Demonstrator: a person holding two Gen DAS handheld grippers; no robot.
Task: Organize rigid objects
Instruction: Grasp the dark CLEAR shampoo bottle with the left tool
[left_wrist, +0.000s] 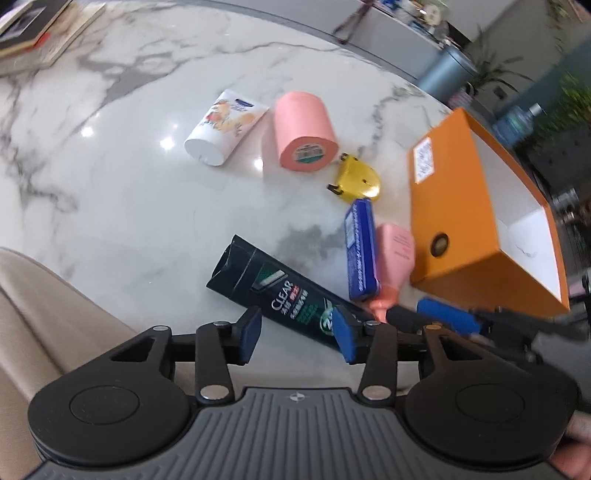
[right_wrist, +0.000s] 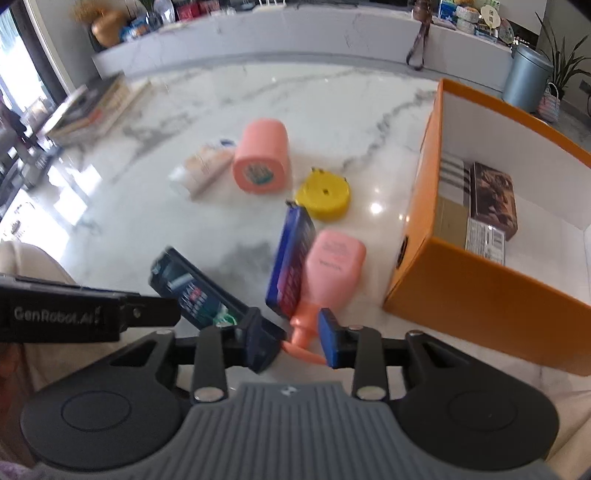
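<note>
A stack of books (left_wrist: 33, 33) is lying at the far left corner of the white marble tabletop (left_wrist: 129, 177). Moving right, a white squeeze tube with a fruit print (left_wrist: 221, 127) is lying on its side, and just beside it a salmon-pink cylindrical container (left_wrist: 304, 129) is resting on its side too. A yellow rounded plastic case (left_wrist: 356, 179) is sitting to the right of that. Nearer the camera, a black CLEAR shampoo bottle (left_wrist: 280, 295) is lying slantwise, its lower end reaching between the fingers of the left gripper (left_wrist: 299, 338); the jaws are standing partly open around it, and the pads do not appear to be pressing on it.

Further right, a dark blue flat box (right_wrist: 291, 258) is lying against a pink bottle with an orange neck (right_wrist: 334, 266), the two touching. The right gripper (right_wrist: 295, 341) is hanging over that bottle's neck, jaws narrowly parted with the neck between them; whether the pads are squeezing it cannot be told through the blur.

At the far right, an orange cardboard box with a white interior (right_wrist: 421, 206) is standing open on the tabletop, holding a brown printed packet (right_wrist: 493, 199) and a striped carton (right_wrist: 454, 177).
</note>
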